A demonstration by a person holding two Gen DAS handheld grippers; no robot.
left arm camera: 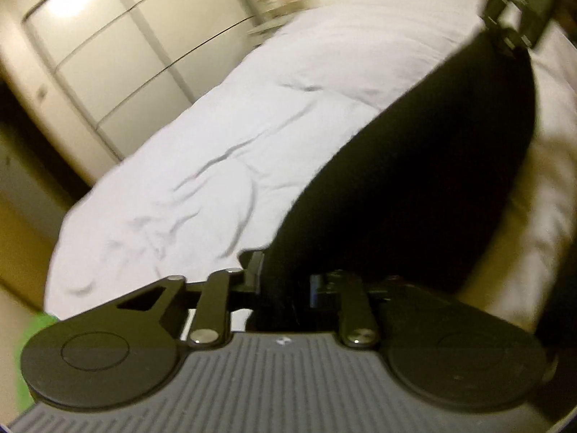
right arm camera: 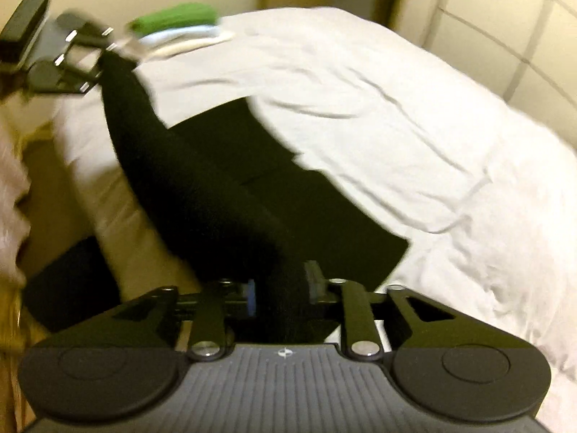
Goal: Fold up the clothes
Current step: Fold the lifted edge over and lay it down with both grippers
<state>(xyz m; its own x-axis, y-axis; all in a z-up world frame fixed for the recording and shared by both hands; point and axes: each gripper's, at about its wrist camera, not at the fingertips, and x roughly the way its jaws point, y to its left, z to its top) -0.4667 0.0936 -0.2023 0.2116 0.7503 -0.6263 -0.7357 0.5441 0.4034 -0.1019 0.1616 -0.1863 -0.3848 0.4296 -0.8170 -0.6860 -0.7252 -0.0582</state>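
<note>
Left wrist view: the black garment hangs stretched between the two tongs, one end pinched in the left tongs at the bottom of the frame, the far end gripped by the right tongs near the top right. Both are closed narrow on cloth. The right wrist view shows the same from the other end: the right tongs clamp a bunched edge, and the left tongs hold the far end up at the top left.

The garment is lifted along the near edge of the bed, part of it still draped flat on the white cover toward the bed's middle. Holding it at two ends, taut, likely serves to straighten it or to carry one edge over for a fold; which of these the blurred frames do not settle.

At the bed's far corner sits a stack of folded clothes, green on top, white below. A wardrobe stands beyond the bed.
</note>
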